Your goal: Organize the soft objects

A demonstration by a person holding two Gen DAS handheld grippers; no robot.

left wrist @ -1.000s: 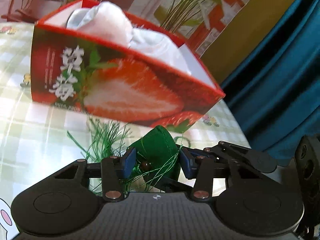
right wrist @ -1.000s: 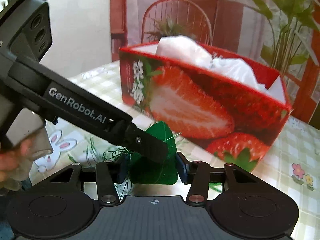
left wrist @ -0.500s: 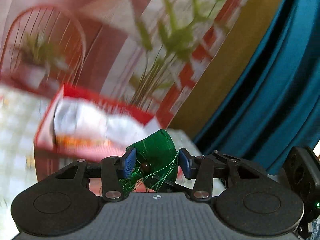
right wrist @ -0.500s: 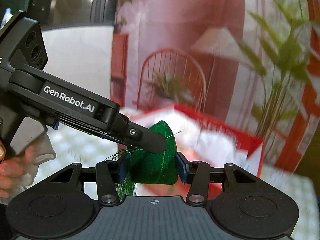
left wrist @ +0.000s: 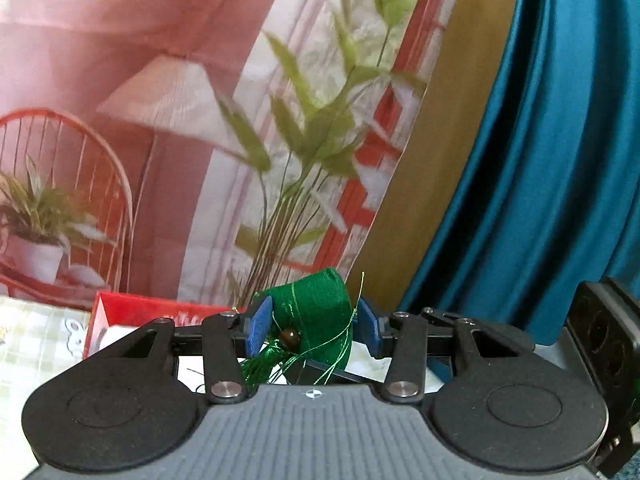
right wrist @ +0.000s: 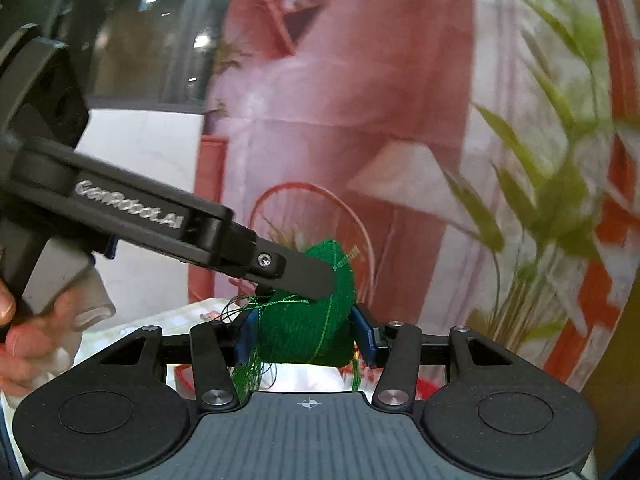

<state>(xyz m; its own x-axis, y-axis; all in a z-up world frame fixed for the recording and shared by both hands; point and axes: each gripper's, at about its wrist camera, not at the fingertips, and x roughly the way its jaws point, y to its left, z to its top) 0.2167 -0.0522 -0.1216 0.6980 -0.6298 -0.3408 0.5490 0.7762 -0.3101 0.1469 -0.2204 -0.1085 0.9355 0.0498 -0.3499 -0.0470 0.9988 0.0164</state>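
The green pouch (left wrist: 316,316) hangs above the red box (left wrist: 132,312), which lies below and a little left of it over the counter (left wrist: 36,344), so the drop is downward. Both grippers hold it: left gripper (left wrist: 310,322) and right gripper (right wrist: 306,338) each have blue fingers (left wrist: 258,326) pressed narrow on its sides. Both are raised and roughly level, the left reaching across from the right's left side.
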